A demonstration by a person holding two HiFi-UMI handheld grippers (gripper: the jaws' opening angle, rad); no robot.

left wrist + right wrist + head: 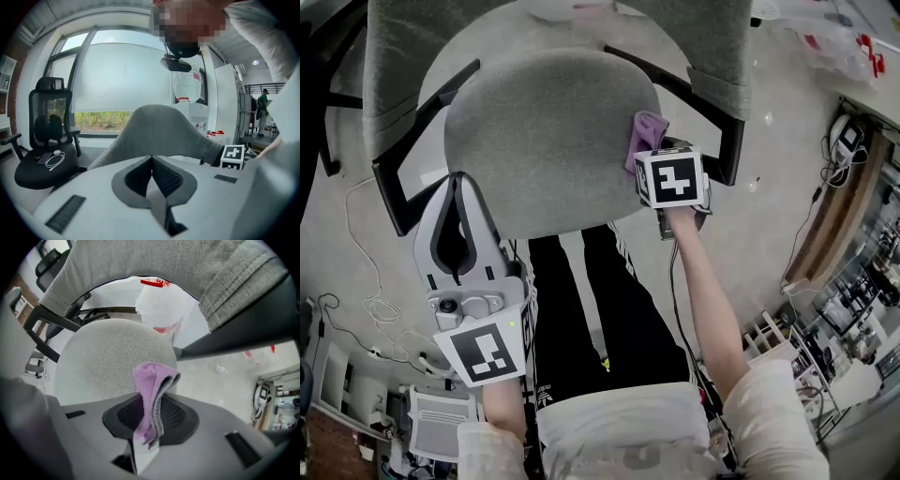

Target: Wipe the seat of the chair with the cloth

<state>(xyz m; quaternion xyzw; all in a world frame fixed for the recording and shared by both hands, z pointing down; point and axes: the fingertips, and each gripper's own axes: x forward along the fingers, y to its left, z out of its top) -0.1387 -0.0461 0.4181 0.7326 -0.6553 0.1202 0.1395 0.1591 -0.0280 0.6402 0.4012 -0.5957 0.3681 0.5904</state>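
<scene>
The left gripper (461, 192), jaws pressed together on nothing, hovers at the front-left rim of the round grey fabric chair seat (544, 131). Most of the seat lies bare. At its right edge the folded purple cloth (645, 133), pinched lengthwise in the right gripper (150, 401), points toward the backrest, just beside the black armrest (694, 96).

The round grey fabric chair seat (544, 131) lies bare across its middle. Black plastic armrests (386, 197) bar its side edges. A grey upholstered backrest (403, 56) closes the far edge.

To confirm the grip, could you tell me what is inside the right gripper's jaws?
A folded purple cloth, pinched by the jaws; the part deeper between them is covered.
</scene>
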